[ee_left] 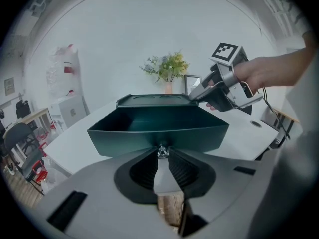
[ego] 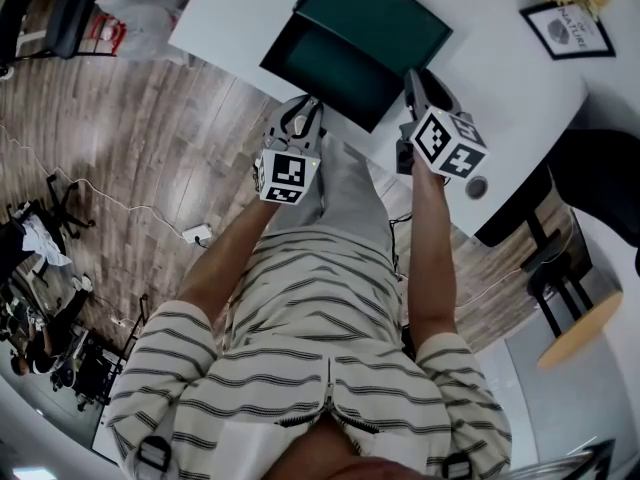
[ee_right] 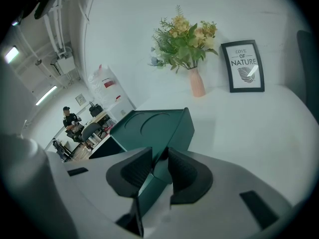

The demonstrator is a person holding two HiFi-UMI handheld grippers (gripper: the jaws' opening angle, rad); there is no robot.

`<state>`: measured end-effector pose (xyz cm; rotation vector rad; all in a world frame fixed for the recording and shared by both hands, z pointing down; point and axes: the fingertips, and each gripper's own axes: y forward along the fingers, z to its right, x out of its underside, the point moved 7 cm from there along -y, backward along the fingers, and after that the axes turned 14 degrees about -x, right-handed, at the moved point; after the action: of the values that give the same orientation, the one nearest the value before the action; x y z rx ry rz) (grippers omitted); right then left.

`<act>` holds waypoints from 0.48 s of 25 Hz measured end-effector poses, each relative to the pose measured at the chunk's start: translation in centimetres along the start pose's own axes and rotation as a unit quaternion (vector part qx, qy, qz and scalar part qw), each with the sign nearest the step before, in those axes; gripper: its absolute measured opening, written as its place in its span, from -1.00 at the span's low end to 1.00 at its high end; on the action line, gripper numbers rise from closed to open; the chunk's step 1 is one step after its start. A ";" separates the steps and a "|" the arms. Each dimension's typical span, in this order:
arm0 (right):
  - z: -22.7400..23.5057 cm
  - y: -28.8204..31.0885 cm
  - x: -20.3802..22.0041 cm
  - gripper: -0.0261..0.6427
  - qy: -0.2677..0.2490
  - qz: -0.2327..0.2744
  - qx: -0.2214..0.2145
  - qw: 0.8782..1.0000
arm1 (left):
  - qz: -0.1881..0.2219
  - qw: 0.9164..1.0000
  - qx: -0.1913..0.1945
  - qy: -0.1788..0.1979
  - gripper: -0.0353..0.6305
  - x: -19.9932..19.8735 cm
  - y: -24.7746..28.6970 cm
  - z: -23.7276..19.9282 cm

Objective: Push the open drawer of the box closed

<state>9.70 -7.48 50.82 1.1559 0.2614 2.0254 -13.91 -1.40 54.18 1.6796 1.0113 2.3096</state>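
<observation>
A dark green box [ego: 372, 16] lies on the white table [ego: 240, 18] with its drawer [ego: 325, 63] pulled out toward me. In the left gripper view the drawer's front wall [ee_left: 159, 133] fills the middle, and my left gripper [ee_left: 162, 156] is shut on the small metal knob [ee_left: 162, 151] at the centre of it. My right gripper [ee_right: 159, 166] is at the box's near right corner, with the green wall [ee_right: 157, 158] clamped between its pads. The left gripper view shows that right gripper [ee_left: 197, 96] at the lid's corner. The drawer's inside looks empty.
A pink vase of flowers [ee_right: 187, 39] and a framed print [ee_right: 244, 66] stand behind the box to the right. The table edge has a round cable hole [ego: 477, 186]. A black chair [ego: 600, 178] and a wooden stool [ego: 580, 328] are at the right. A person [ee_right: 70, 118] sits far off.
</observation>
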 end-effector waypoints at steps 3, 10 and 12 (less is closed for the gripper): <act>0.1 0.0 0.0 -0.58 -0.001 -0.002 0.000 1.000 | 0.000 1.000 0.000 0.001 -0.69 -0.2 0.0 0.1; 0.0 0.1 0.0 -0.58 -0.004 -0.009 0.001 1.000 | -0.005 1.000 -0.002 0.006 -0.69 -0.4 0.0 0.0; 0.1 0.1 0.0 -0.58 -0.004 -0.011 0.001 1.000 | -0.008 1.000 -0.001 0.007 -0.69 -0.4 0.1 0.1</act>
<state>9.68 -7.58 50.91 1.1563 0.2702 2.0019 -13.62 -1.57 53.97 1.6504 1.0209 2.3156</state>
